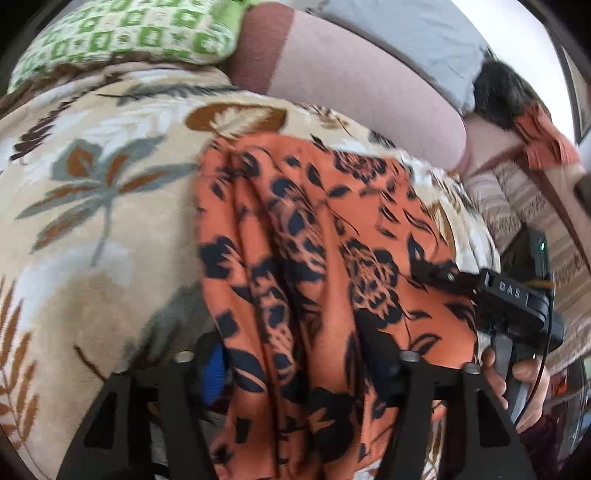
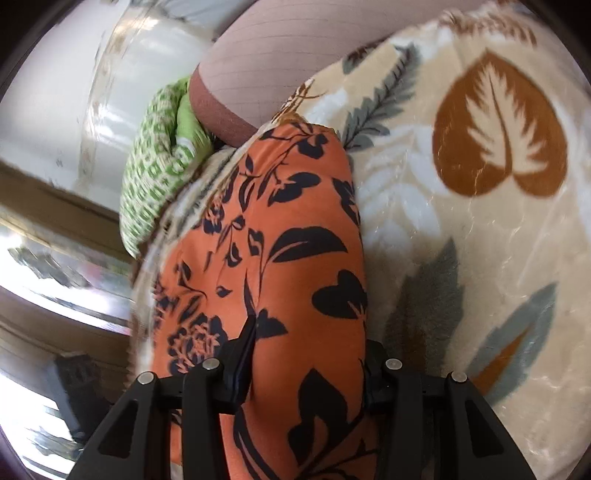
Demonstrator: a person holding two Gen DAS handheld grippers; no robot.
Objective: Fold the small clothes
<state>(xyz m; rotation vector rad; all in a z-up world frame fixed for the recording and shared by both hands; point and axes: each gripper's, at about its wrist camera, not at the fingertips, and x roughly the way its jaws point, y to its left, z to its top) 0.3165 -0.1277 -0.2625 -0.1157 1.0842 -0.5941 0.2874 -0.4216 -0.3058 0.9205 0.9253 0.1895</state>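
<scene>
An orange garment with black flowers (image 1: 314, 258) lies on a beige leaf-print blanket (image 1: 92, 221) and drapes over both grippers. My left gripper (image 1: 295, 369) is mostly hidden under the cloth; the cloth bunches between its fingers. In the right wrist view the garment (image 2: 295, 258) runs forward from my right gripper (image 2: 306, 365), covering the gap between the fingers. The right gripper also shows in the left wrist view (image 1: 461, 284), at the garment's right edge, held by a hand.
A green patterned pillow (image 1: 129, 33) and a pink-brown cushion (image 1: 351, 81) lie at the far side of the blanket (image 2: 480, 221). A dark furry thing and an orange cloth (image 1: 546, 136) sit at far right. The pillow (image 2: 159, 166) is left of the garment.
</scene>
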